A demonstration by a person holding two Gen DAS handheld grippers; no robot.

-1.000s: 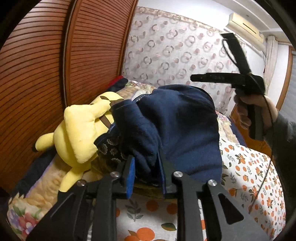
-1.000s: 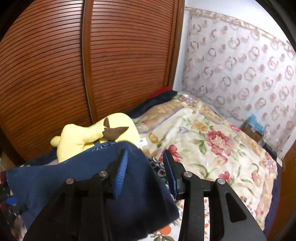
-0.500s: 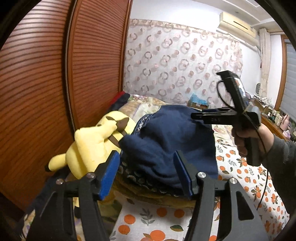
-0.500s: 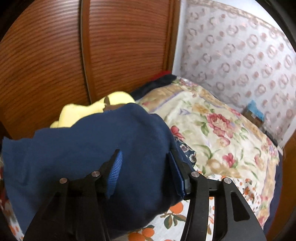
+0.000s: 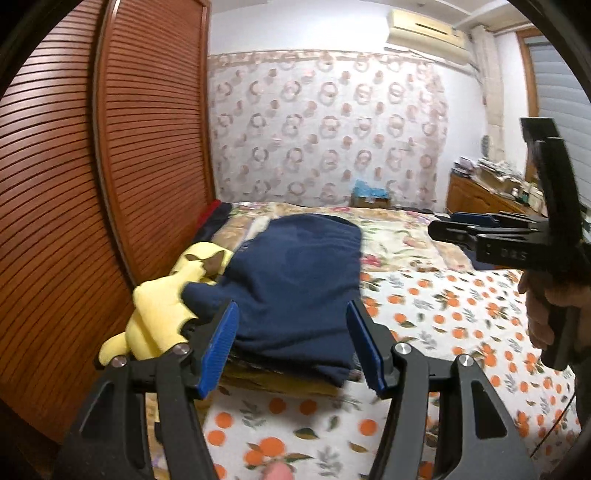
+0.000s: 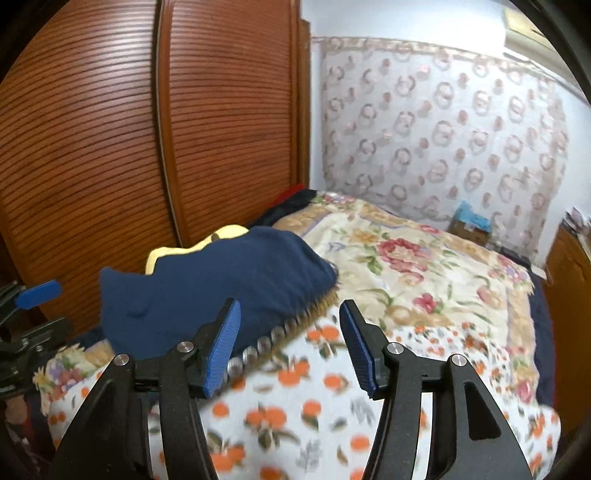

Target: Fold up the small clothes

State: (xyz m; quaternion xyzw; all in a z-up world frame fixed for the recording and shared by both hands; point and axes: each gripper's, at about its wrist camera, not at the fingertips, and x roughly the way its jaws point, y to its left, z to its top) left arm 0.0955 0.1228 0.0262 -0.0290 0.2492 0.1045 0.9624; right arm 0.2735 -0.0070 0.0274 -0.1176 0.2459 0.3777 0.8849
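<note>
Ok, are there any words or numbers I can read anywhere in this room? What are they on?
Nothing here can be read for sure.
Pale marks on the side of the right gripper: too blurred to read.
Blue box: any print is too small to read.
Air conditioner: no brand name can be made out.

Both wrist views low over bed (image 5: 443, 314), facing wardrobe; share navy garment (image 5: 295, 280).
</note>
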